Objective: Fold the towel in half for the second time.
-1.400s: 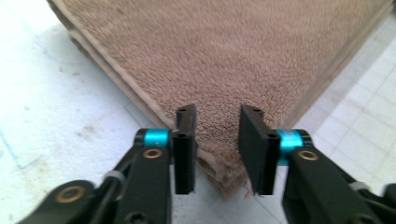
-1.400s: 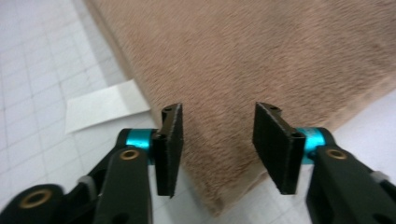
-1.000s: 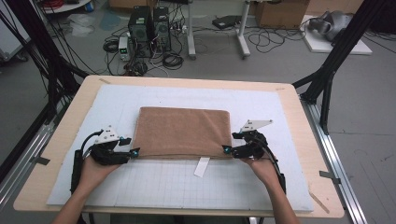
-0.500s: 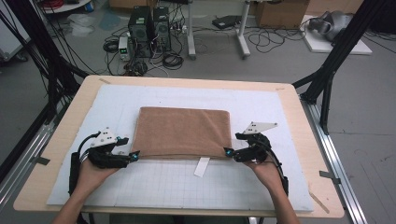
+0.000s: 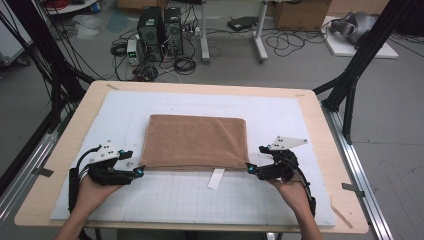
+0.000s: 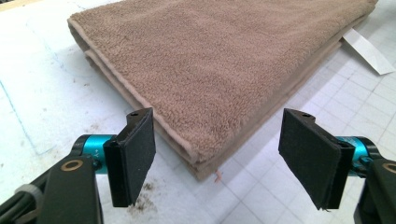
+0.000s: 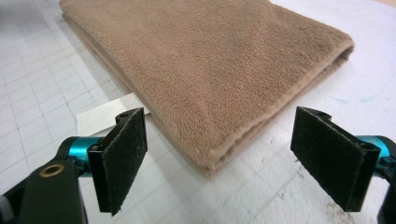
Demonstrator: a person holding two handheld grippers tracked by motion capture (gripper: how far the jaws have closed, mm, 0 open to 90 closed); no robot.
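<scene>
A folded brown towel (image 5: 195,142) lies flat in the middle of the white grid mat (image 5: 180,200). My left gripper (image 5: 140,170) is open at the towel's near left corner, its tips just short of the edge. In the left gripper view that corner (image 6: 205,158) sits between and just beyond the open gripper (image 6: 219,158), with no pad touching it. My right gripper (image 5: 248,167) is open at the near right corner. In the right gripper view the towel (image 7: 205,60) points its corner into the gap of the open gripper (image 7: 226,158).
A white paper tag (image 5: 217,178) sticks out from under the towel's near edge, between my two hands. The wooden table (image 5: 50,165) has metal rails along both sides. Black frame posts (image 5: 350,75) stand at the far corners. Computer towers (image 5: 160,25) and cables lie on the floor beyond.
Both grippers have drifted slightly toward the near edge of the table and stay open at the towel's near corners. The towel has not moved.
</scene>
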